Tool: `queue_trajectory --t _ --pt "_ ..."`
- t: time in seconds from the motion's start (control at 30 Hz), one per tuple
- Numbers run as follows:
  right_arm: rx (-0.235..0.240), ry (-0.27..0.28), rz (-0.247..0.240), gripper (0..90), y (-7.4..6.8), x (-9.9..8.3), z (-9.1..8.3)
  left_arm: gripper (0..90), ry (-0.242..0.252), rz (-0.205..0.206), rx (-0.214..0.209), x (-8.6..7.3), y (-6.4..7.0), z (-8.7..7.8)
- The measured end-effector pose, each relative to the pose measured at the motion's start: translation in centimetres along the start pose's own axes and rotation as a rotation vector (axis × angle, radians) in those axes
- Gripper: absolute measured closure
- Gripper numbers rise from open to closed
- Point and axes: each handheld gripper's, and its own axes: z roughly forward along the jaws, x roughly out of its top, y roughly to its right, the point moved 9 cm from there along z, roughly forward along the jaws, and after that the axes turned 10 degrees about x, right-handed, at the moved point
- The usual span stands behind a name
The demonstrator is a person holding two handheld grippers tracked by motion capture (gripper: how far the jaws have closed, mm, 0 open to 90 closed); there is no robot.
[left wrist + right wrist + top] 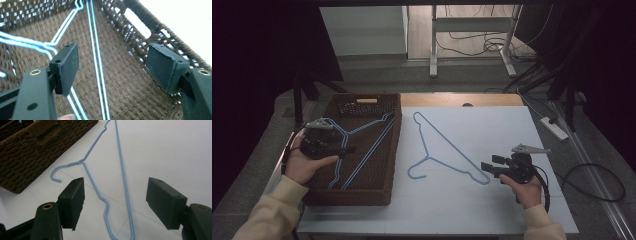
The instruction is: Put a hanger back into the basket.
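A blue wire hanger lies flat on the white table, its hook pointing toward the basket. My right gripper stands open just off the hanger's right end, and the hanger's shoulder lies between its jaws on the table. A brown woven basket at the left holds more blue hangers. My left gripper hovers open over the basket, above the hanger wires on the woven floor. Nothing sits between its jaws.
The basket's wall with a handle slot runs along the right in the left gripper view. A white table surface spreads around the loose hanger. Cables and a power strip lie on the floor at the right.
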Motion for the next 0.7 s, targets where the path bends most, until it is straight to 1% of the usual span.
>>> queue_trajectory --t 0.07,0.1,0.17,0.23,0.27,0.3,0.33,0.37,0.4,0.47,0.5,0.53,0.57,0.6,0.63,0.7 --pt "-0.001 -0.003 -0.001 31.8 0.0 0.0 0.0 26.8 0.032 0.013 -0.016 0.4 0.8 -0.6" --pt "-0.001 -0.003 -0.001 31.8 0.0 0.0 0.0 26.8 0.032 0.013 -0.016 0.4 0.8 -0.6" --pt "-0.003 -0.002 -0.003 31.7 0.0 0.0 0.0 26.8 0.059 0.04 -0.021 0.7 1.9 -1.1" --pt "-0.004 -0.002 -0.005 31.7 0.0 0.0 0.0 26.6 0.082 0.051 -0.026 0.9 2.6 -1.4" --pt "-0.003 -0.001 -0.005 31.7 0.0 0.0 0.0 26.6 0.096 0.053 -0.041 1.0 3.3 -1.6" --pt "-0.003 -0.001 -0.006 31.7 0.0 0.0 -0.1 26.6 0.106 0.055 -0.046 1.1 3.6 -1.8" --pt "-0.002 -0.001 -0.007 31.7 0.0 0.0 -0.1 26.6 0.12 0.062 -0.065 1.2 4.5 -2.0" --pt "-0.002 0.0 -0.007 31.7 0.0 0.0 -0.1 26.6 0.127 0.068 -0.069 1.2 4.9 -2.1" --pt "-0.002 0.0 -0.007 31.7 0.0 0.0 -0.1 26.6 0.127 0.068 -0.069 1.2 4.9 -2.1" --pt "-0.003 0.0 -0.008 31.7 0.0 0.0 -0.1 26.5 0.135 0.077 -0.074 1.2 5.6 -2.0" --pt "-0.002 0.0 -0.008 31.8 0.0 0.0 -0.1 26.5 0.144 0.074 -0.081 1.2 6.0 -1.9" --pt "-0.002 0.001 -0.008 31.7 0.0 0.1 -0.1 26.6 0.154 0.072 -0.105 1.3 6.7 -1.8" --pt "-0.002 0.001 -0.008 31.7 0.0 0.1 -0.1 26.6 0.154 0.072 -0.105 1.3 6.7 -1.8" --pt "-0.002 0.001 -0.008 31.7 0.0 0.1 -0.2 26.6 0.165 0.074 -0.111 1.5 7.3 -1.6" --pt "-0.002 0.001 -0.008 31.7 0.0 0.1 -0.2 26.6 0.165 0.074 -0.111 1.5 7.3 -1.6" --pt "-0.001 0.004 -0.012 31.7 0.0 0.1 -0.2 26.6 0.174 0.074 -0.123 1.5 7.9 -1.5"
